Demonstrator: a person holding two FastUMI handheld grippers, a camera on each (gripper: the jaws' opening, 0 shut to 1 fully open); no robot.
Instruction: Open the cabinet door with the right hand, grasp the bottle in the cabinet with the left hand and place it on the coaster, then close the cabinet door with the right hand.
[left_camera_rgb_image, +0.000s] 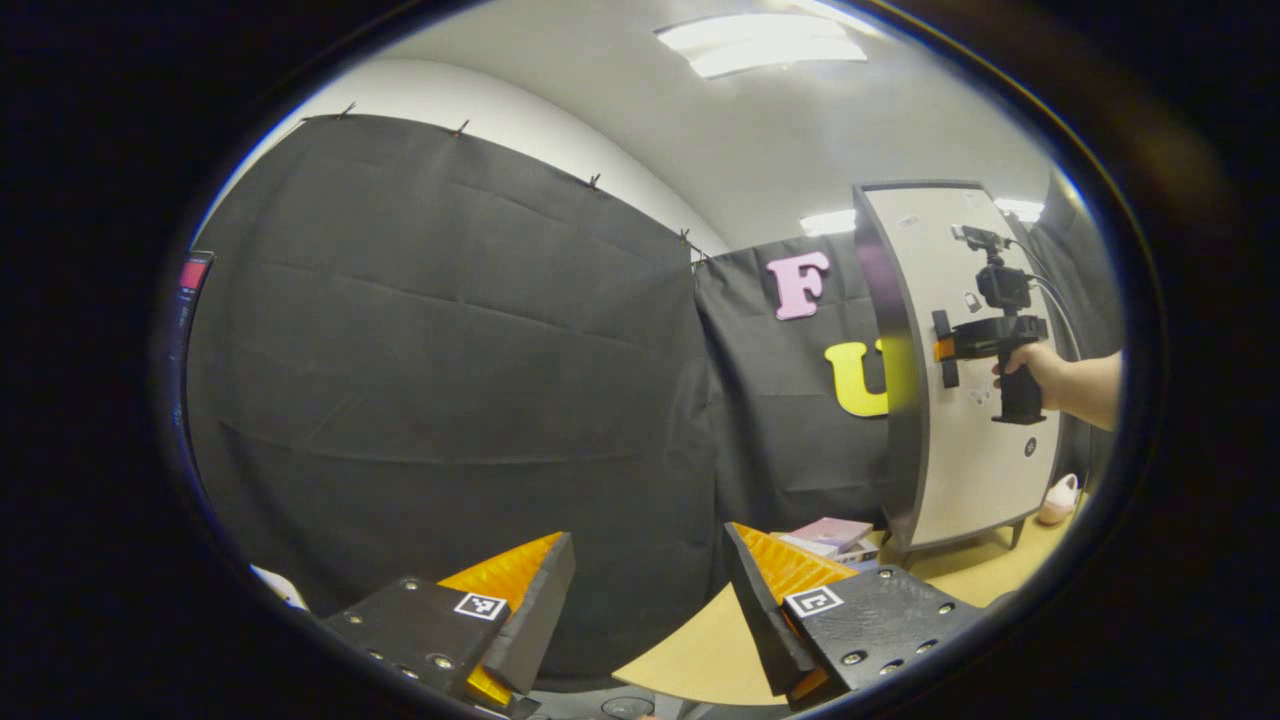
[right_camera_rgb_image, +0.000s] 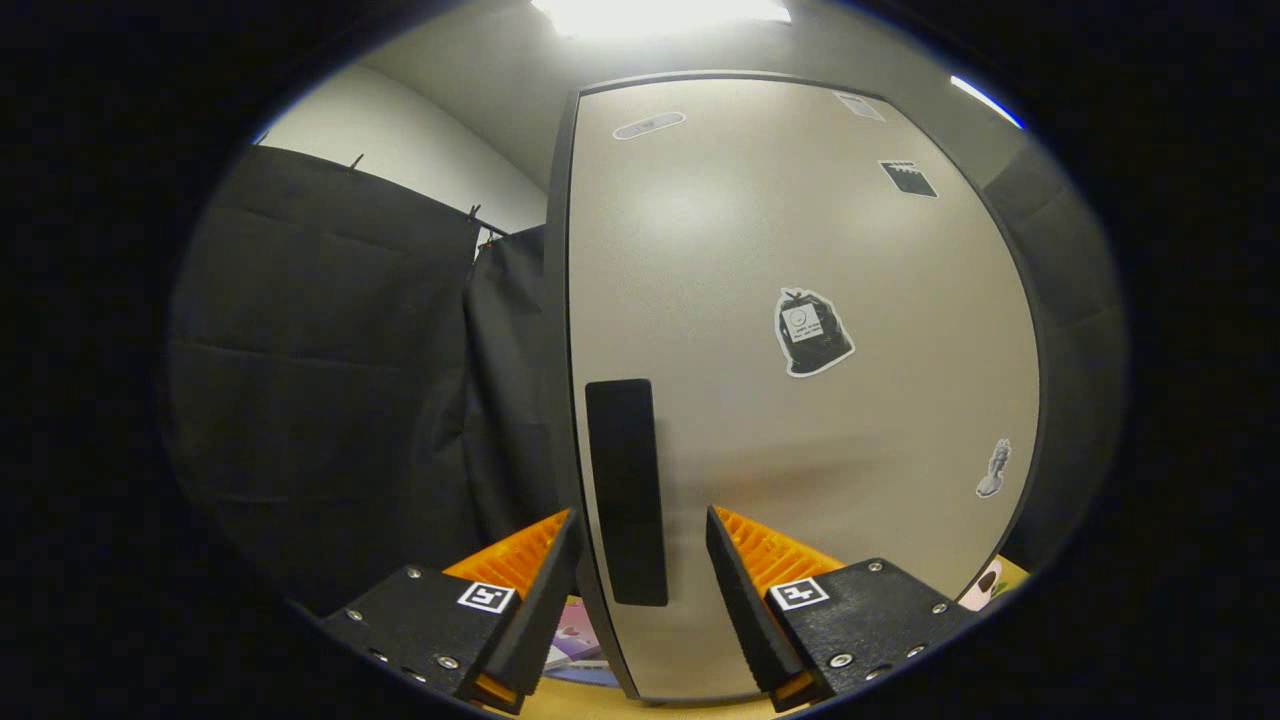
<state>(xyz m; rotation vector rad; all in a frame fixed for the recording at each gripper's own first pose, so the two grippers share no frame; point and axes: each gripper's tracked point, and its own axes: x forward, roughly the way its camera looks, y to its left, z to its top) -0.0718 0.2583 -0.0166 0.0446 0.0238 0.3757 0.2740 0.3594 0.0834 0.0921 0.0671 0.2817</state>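
I see cabinet door (right_camera_rgb_image: 800, 400), centre of right gripper view: smooth matt laminate-like face w/ soft sheen up top, glossy paper stickers (right_camera_rgb_image: 812, 333) stuck on. Handle (right_camera_rgb_image: 626, 492) lower centre: matt, plastic-looking. Booth wall cloth (left_camera_rgb_image: 440, 400), left of left gripper view: matt woven fabric, creased. Tabletop (left_camera_rgb_image: 700, 650), bottom of frame: smooth, wood-look. Right gripper (left_camera_rgb_image: 945, 349) body, far right: matt plastic.

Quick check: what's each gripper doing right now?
Left gripper: open, holding nothing.
Right gripper: open, fingers either side of the door handle, not clamped.
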